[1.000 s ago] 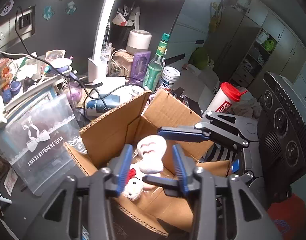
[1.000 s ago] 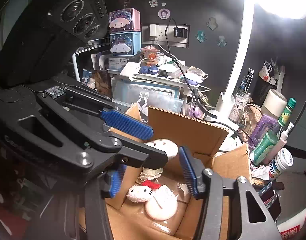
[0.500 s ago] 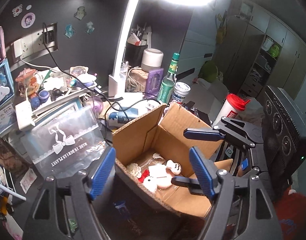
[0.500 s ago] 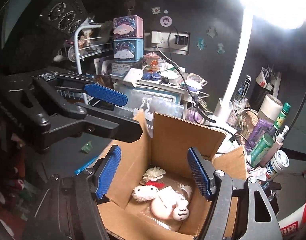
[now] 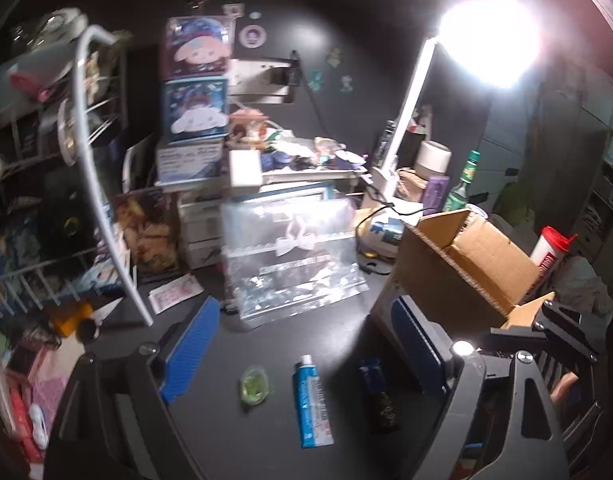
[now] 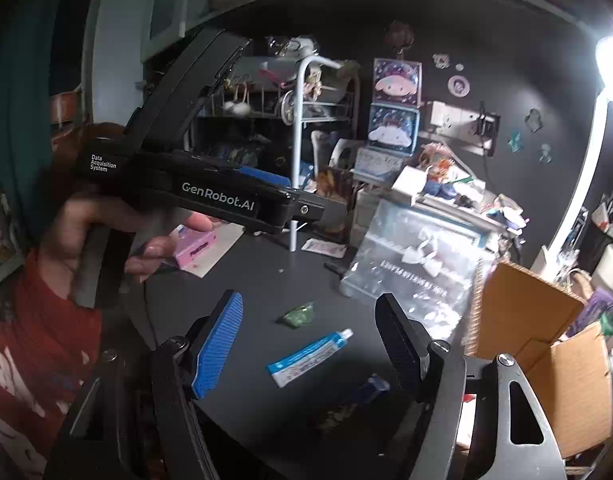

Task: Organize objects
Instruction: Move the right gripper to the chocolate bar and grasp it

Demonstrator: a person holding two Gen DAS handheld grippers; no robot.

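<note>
Cluttered dark desk under a glaring lamp, seen first from the left wrist: left gripper (image 5: 302,350) spread wide and holding nothing, hovering over the black tabletop (image 5: 234,432). Directly between the blue pads, 3 loose items: a small green packet (image 5: 255,385), a blue-and-white tube (image 5: 313,400) lying lengthwise, and a dark blue packet (image 5: 377,394) just beside the right finger. Cardboard box (image 5: 462,264) open at right, touching the desk edge area near the finger; contents hidden from this angle. Clear plastic bag (image 5: 290,256) with a bow standing behind the items; heavy motion blur throughout. From the right wrist: right gripper (image 6: 310,340) also wide apart and empty, aimed at the same patch, with the tube (image 6: 308,357) lying diagonally between the fingers, the green packet (image 6: 297,314) farther off, the dark packet (image 6: 352,398) low and dim. Left tool visible at upper left, gripped by a hand (image 6: 118,240), well above the desk. Box (image 6: 546,344) at right, flaps up. Likely next: picking 1 of the 3 items for the box. Risks, judged only: both tools converging on the same small patch and clashing; flat tube and thin packets sliding under the pads instead of lifting; raised flap catching a finger on the way in.
</note>
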